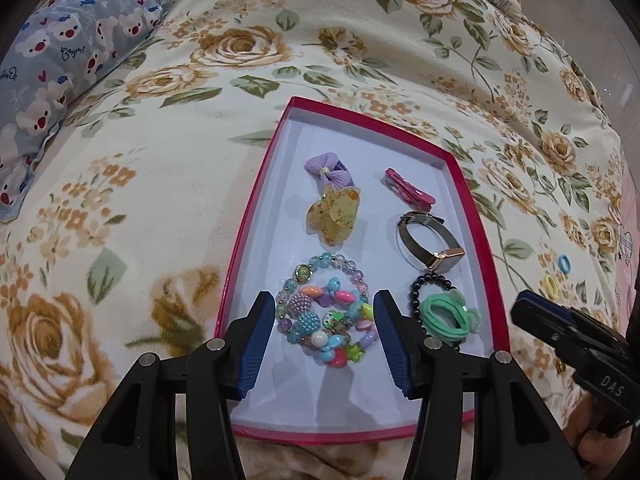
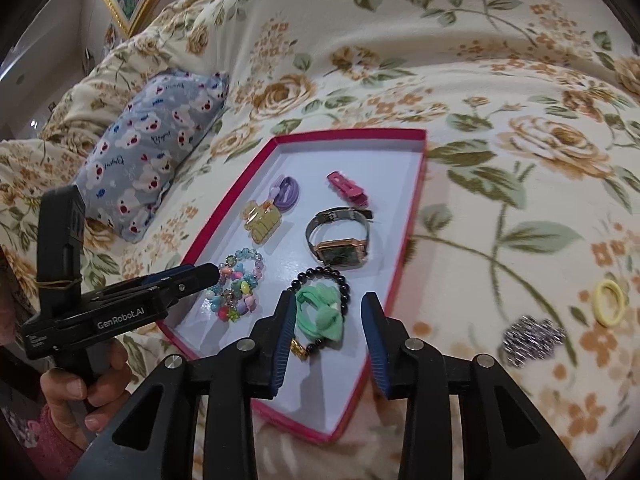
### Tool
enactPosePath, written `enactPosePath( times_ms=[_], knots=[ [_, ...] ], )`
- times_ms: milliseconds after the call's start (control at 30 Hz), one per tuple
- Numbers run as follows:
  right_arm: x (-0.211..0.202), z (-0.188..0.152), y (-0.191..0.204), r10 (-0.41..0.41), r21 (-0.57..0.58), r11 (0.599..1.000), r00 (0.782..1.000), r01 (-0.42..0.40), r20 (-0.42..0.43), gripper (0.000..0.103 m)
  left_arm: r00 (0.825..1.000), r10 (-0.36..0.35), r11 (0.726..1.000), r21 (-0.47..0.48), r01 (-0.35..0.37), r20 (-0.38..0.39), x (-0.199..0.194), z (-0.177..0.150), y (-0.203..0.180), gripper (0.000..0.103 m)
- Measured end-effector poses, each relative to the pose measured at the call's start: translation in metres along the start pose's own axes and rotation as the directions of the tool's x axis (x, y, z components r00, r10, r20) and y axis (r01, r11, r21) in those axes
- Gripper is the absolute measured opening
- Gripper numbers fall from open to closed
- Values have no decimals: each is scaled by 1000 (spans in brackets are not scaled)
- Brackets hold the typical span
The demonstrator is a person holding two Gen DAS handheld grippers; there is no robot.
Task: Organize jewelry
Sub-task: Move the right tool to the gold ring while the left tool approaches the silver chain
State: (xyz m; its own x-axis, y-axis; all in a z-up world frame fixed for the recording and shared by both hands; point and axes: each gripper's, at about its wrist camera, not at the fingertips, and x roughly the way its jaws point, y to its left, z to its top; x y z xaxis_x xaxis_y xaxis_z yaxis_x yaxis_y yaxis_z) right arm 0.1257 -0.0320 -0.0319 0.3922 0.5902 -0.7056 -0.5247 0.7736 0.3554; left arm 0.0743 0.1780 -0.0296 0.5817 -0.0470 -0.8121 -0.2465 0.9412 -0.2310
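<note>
**Jewelry mostly boxed, a few pieces loose on the bed**

Jewelry lies spread inside a shallow red-rimmed box (image 1: 256, 216) on a floral bedspread (image 1: 140, 200). The left claw (image 1: 322, 334) stands open and empty over the near left corner, its fingers either side of a heap of colourful beaded bracelets (image 1: 326, 312). The right claw (image 2: 329, 338) is open too, holding nothing, above a green hair tie (image 2: 322, 312) lying on a black bead bracelet (image 2: 320, 276). Further in sit a watch (image 2: 340, 236), a pink clip (image 2: 348, 190), a yellow claw clip (image 2: 262, 220) and a purple bow (image 2: 286, 192).

Outside the box, to its right, a yellow hair ring (image 2: 609, 303) and a silvery glitter piece (image 2: 532, 338) rest on the bedspread; the left view also shows a blue hair ring (image 1: 564, 264) there.

These loose pieces look light and soft. The rings should squash flat under a pinch, so I would take one across its band. The glitter piece may shed or slip; grip an edge.

The box wall is low, probably thin card, easily nudged on soft bedding. Room is open on the right, while the near-right corner inside is crowded. A pillow (image 1: 60, 64) lies well off left.
</note>
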Motion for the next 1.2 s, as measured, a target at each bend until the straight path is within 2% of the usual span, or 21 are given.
enactPosePath(
  times_ms=[367,867,1200],
  knots=[
    [-46,-15,-31,-49,70,997,996,44,70,36,999,-38,999,21,37,9,-21,-11,-23,56],
    [-109,-55,-77,-165,183,973,978,140,130,39,995,-97,985,146,98,-10,-36,-26,-76,59],
    [-122,-78,-88,-192,213,963,973,163,124,39,993,-114,970,214,118,-33,-38,-37,-103,60]
  ],
)
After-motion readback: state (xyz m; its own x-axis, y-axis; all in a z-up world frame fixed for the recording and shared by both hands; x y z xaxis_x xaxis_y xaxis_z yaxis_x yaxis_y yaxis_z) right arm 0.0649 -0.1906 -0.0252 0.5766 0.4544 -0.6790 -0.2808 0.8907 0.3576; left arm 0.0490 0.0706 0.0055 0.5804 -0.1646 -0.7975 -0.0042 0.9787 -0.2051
